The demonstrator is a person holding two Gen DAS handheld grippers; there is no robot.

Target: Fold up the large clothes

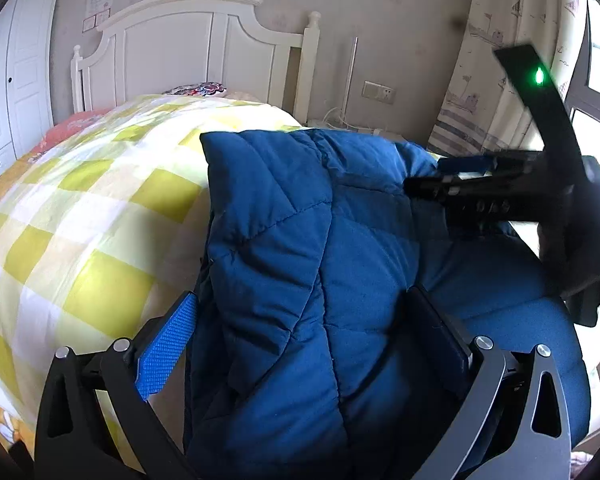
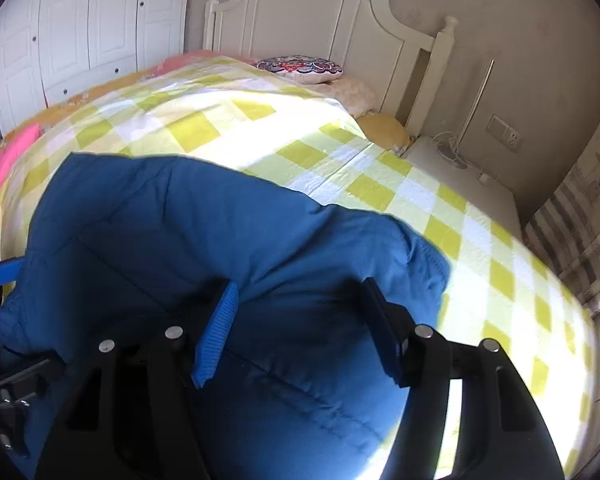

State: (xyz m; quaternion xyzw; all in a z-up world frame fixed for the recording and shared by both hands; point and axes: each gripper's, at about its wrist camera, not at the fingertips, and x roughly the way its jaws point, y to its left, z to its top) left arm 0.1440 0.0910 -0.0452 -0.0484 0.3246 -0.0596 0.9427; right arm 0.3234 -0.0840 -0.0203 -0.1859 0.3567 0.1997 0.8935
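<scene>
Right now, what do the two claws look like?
Each claw is a black frame with cut-out slots and round silver bolts. The left claw and the right claw both carry bright blue ribbed pads on their fingers. A flat black bar with a glowing green light sticks up from the right one.

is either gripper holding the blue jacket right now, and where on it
The left gripper has a thick fold of the blue jacket bunched between its fingers. The right gripper straddles the jacket's edge; a hold cannot be told.

Blue jacket (image 1: 300, 280) cut off at lower frame edges (both views); left gripper's (image 1: 312, 344) pad contact hidden by bunched fabric.
</scene>
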